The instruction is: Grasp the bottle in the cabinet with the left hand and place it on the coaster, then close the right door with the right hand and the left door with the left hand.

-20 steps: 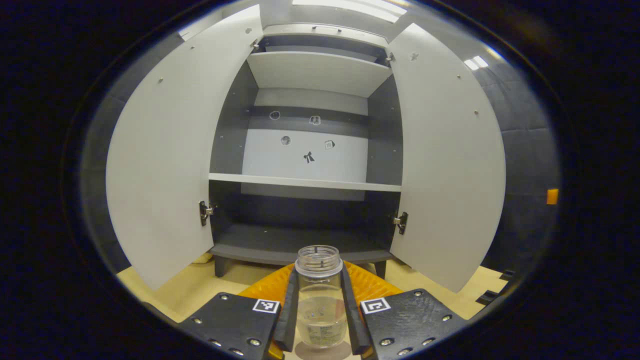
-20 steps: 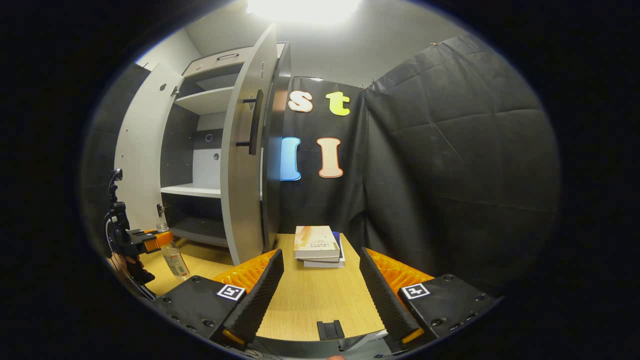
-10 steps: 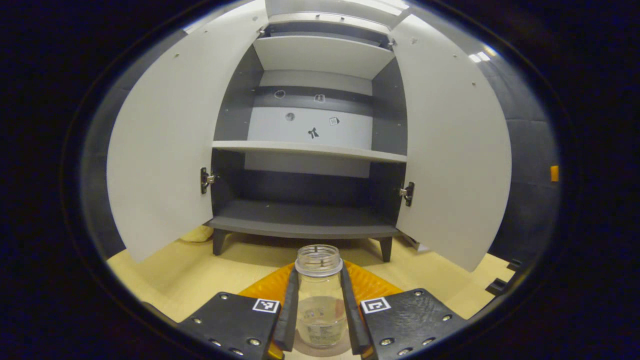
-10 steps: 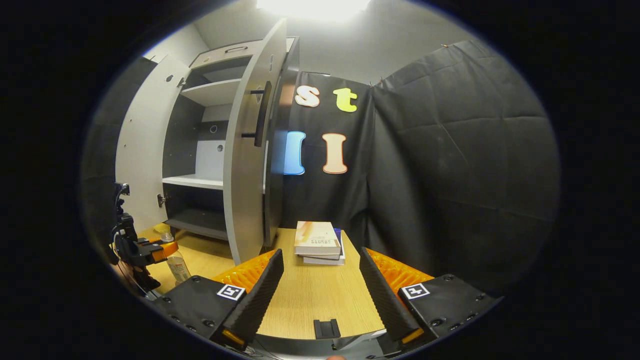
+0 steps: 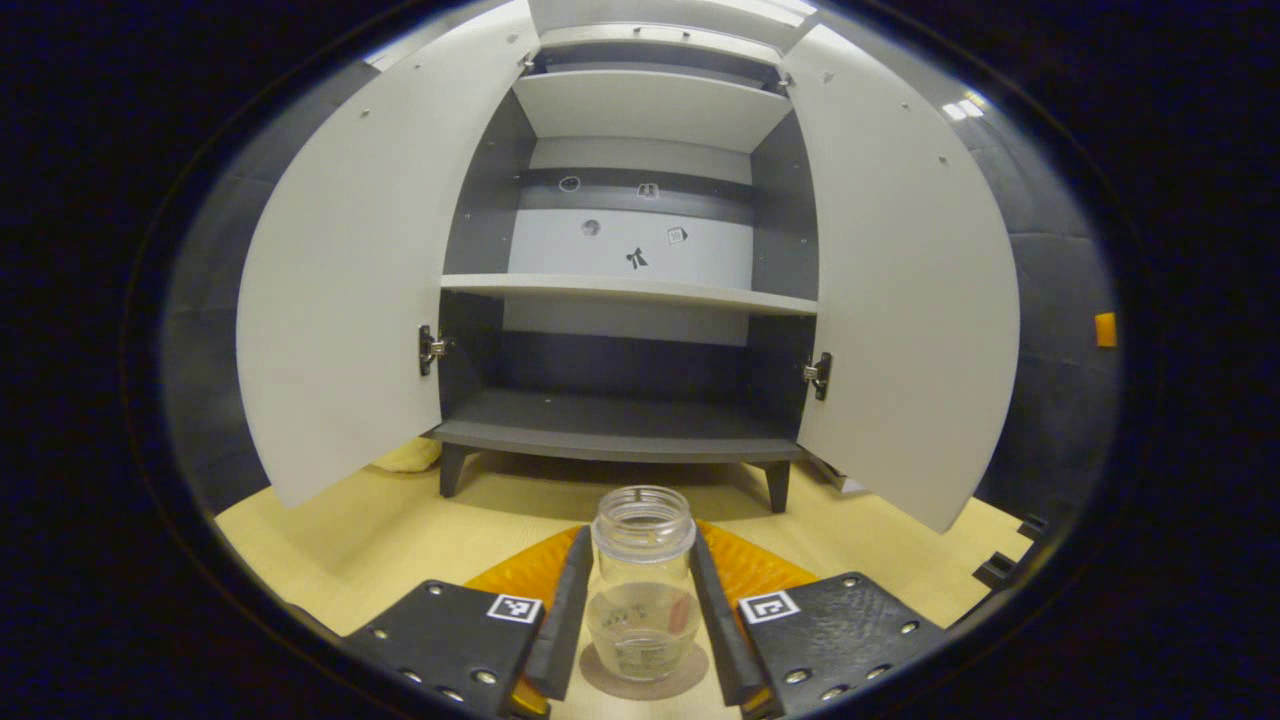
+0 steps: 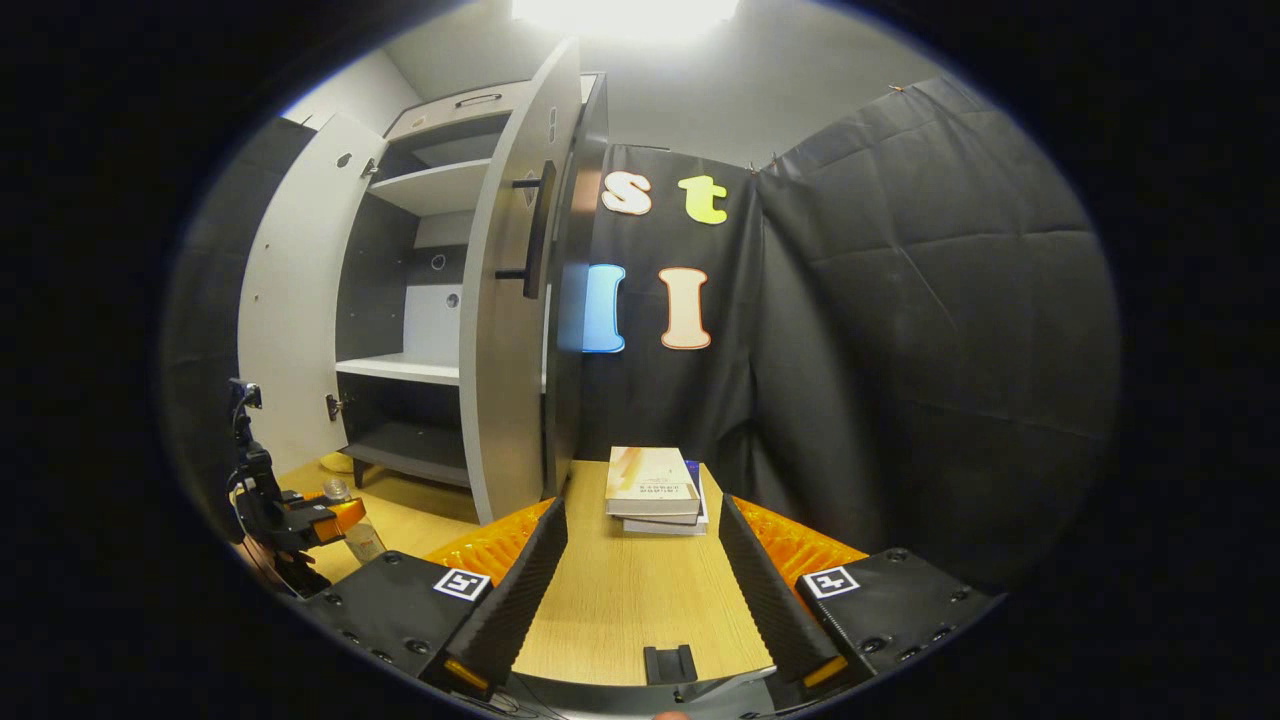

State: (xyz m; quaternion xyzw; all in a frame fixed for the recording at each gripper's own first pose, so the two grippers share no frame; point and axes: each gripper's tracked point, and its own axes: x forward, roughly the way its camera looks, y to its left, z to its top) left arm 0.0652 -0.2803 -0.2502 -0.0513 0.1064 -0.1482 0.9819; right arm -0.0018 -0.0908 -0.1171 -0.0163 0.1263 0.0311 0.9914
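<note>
A clear, capless bottle point(image 5: 642, 590) stands upright on a round brown coaster point(image 5: 690, 672) on the wooden table, in front of the cabinet. My left gripper point(image 5: 640, 538) is open, its fingers flanking the bottle with a narrow gap on each side. Behind it the left door point(image 5: 340, 300) and right door point(image 5: 900, 300) stand wide open on bare shelves. In the right gripper view, my right gripper point(image 6: 640, 570) is open over the table with nothing between its fingers. To its left are the right door point(image 6: 510, 350) with its dark handle point(image 6: 535, 225), the left gripper point(image 6: 300, 515) and the bottle point(image 6: 355, 535).
A small stack of books point(image 6: 652, 485) lies on the table ahead of the right gripper, near the cloth wall. A yellow object point(image 5: 410, 458) sits beside the cabinet's left leg. A small black clip point(image 6: 668, 663) is at the table's near edge.
The left gripper lowered the bottle onto the coaster and its fingers spread apart from it. The right gripper shifted slightly; the doors have not moved.
</note>
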